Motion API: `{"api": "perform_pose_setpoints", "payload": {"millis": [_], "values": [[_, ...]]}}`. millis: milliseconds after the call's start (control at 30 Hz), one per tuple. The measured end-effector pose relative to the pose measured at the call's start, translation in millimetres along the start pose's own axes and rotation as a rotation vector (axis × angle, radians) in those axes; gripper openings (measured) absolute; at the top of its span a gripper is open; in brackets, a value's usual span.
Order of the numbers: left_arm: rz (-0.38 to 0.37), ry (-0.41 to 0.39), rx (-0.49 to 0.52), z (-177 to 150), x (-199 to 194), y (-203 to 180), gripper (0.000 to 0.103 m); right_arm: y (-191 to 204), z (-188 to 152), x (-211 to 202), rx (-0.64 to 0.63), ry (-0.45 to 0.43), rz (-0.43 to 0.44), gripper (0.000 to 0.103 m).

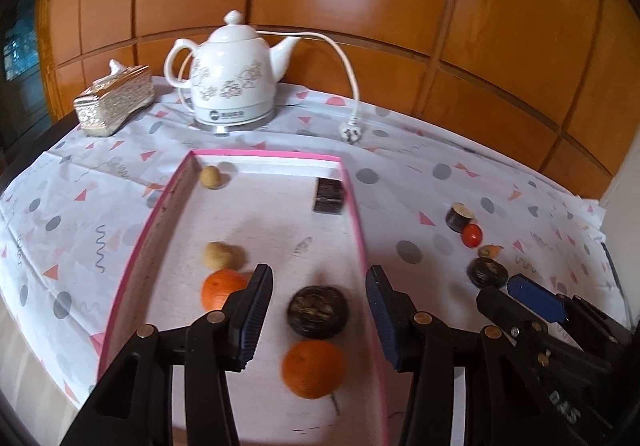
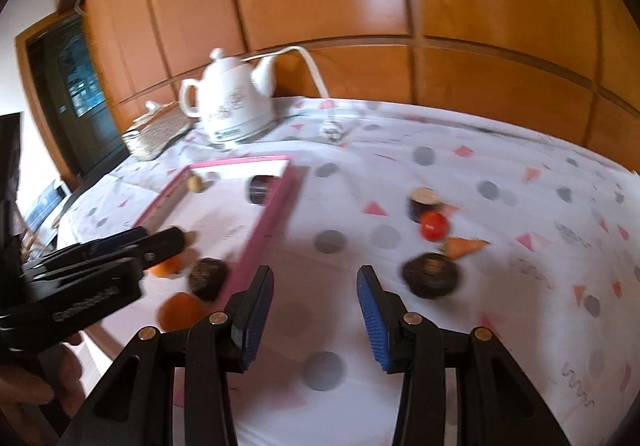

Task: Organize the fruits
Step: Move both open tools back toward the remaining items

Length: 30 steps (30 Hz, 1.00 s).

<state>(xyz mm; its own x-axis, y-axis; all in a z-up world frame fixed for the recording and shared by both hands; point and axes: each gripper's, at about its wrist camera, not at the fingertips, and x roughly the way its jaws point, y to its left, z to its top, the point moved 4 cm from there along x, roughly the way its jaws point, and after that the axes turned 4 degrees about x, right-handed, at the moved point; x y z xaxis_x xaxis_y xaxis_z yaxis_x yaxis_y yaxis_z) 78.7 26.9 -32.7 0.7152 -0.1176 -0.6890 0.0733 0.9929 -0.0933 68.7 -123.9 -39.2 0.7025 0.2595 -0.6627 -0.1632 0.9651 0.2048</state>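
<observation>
A pink-rimmed tray (image 1: pixel 352 206) holds two oranges (image 1: pixel 314 368), a dark round fruit (image 1: pixel 317 311), two pale lumpy pieces (image 1: pixel 219 255) and a dark block (image 1: pixel 329 195). My left gripper (image 1: pixel 319 320) is open and empty just above the tray, over the dark fruit. On the cloth to the right lie a second dark round fruit (image 2: pixel 431 274), a carrot piece (image 2: pixel 464 246), a red tomato (image 2: pixel 434 225) and a dark cut cylinder (image 2: pixel 424 201). My right gripper (image 2: pixel 316 320) is open and empty above the cloth, left of that dark fruit.
A white electric kettle (image 1: pixel 234 80) with a loose cord and plug (image 1: pixel 351 131) stands at the back. A patterned tissue box (image 1: pixel 114 102) is at the back left. Wooden wall panels rise behind. The table edge runs along the left.
</observation>
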Motion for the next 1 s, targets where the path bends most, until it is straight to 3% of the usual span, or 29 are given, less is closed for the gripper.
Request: {"api": "perform_pose_setpoints", "payload": {"millis": [533, 733, 833, 1000], "values": [[-0.149, 0.056, 0.166, -3.0, 16.3, -85.9, 0.049, -110.7, -21.1, -7.7, 0.187, 0.013, -0.251, 0.044], [-0.187, 0.088, 0.219, -8.4, 33.8, -114.2, 0.050, -131.1, -28.3, -5.0, 0.216, 0.022, -0.290, 0.044], [-0.227, 0.100, 0.249, -9.8, 42.6, -129.4, 0.060, -137.0, -30.7, -3.7, 0.223, 0.026, -0.304, 0.044], [-0.255, 0.099, 0.274, -7.5, 54.4, -149.9, 0.060, -143.8, -35.3, -3.1, 0.234, 0.024, -0.317, 0.044]]}}
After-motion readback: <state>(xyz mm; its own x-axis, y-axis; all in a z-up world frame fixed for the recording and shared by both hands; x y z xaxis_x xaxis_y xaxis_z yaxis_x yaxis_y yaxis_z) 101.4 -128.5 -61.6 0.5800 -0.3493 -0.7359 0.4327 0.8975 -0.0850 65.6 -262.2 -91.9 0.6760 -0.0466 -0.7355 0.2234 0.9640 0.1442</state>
